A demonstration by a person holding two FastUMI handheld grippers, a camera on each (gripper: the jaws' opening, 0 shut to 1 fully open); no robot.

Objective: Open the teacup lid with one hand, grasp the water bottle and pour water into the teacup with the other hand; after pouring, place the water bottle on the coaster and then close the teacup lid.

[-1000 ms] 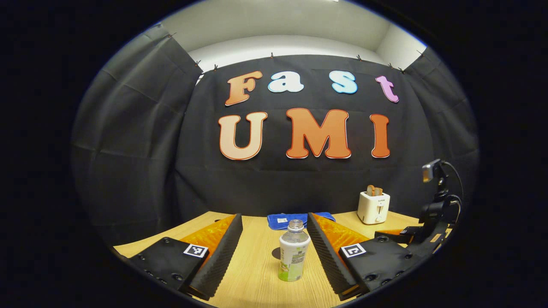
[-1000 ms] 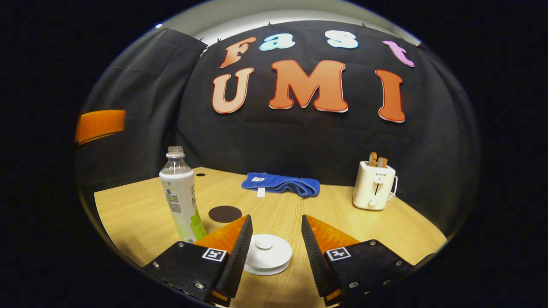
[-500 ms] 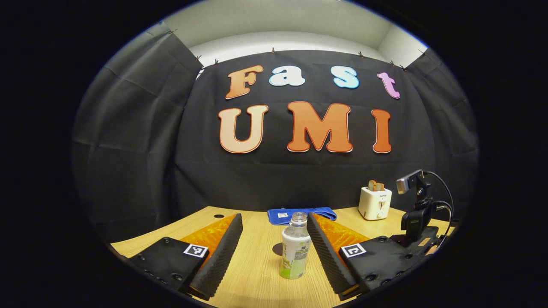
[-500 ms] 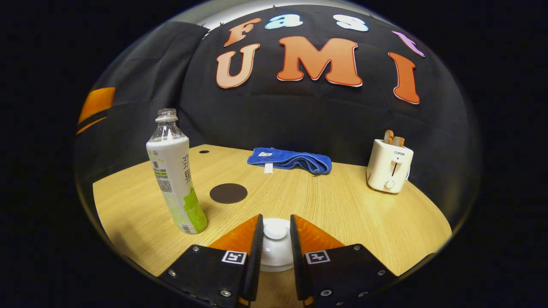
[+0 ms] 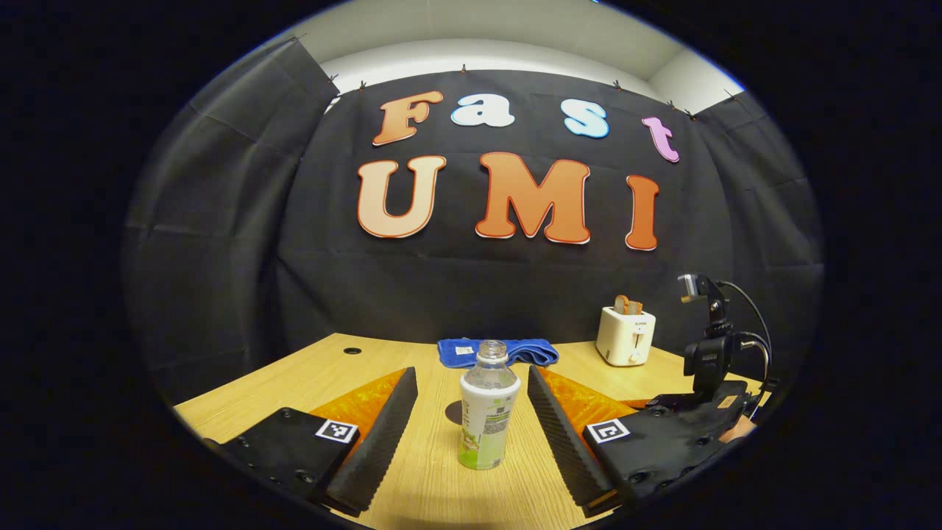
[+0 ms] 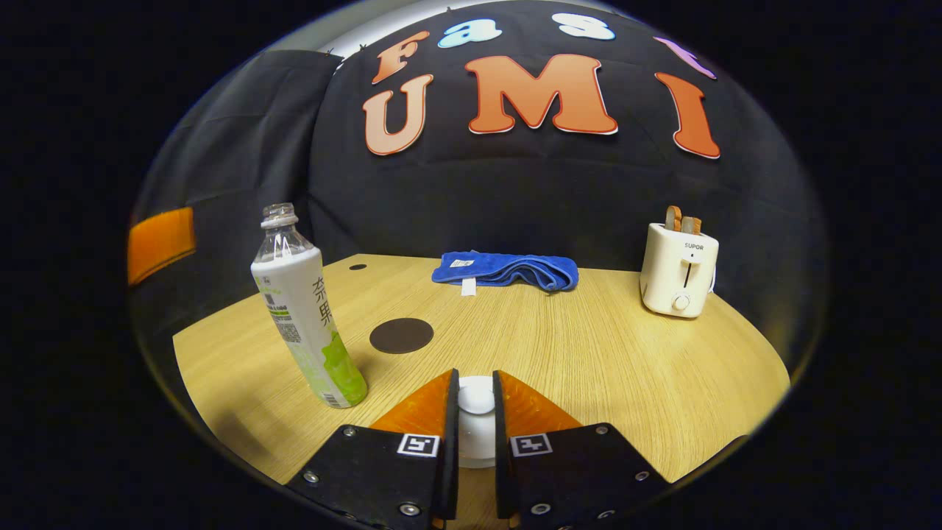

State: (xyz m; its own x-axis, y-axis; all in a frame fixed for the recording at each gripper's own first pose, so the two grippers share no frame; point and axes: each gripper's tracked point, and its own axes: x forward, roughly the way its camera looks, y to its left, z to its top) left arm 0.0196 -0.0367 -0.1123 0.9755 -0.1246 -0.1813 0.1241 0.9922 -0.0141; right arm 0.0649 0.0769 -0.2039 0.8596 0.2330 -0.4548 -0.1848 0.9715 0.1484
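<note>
Wood-grain bench [image 6: 603, 368] lies bare between the upright water bottle [image 6: 305, 309] and the toaster [image 6: 677, 269]. The bottle's long axis is vertical, open mouth up, coaster [image 6: 401, 335] just beside it. Right tool [image 6: 475, 412] is clamped on the teacup lid [image 6: 476, 401] knob; left tool [image 5: 471, 419] stands apart, flanking the bottle [image 5: 483, 416] without touching.

Clear plastic water bottle [image 6: 304, 309], glossy white teacup lid [image 6: 476, 419], wood-grain table [image 6: 589, 368], blue cloth towel [image 6: 505, 270]

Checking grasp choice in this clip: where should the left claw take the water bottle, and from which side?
Grip the water bottle around its straight labelled body, coming in level from the near side. It stands upright and uncapped between the open left claw, whose fingers already flank it.
</note>
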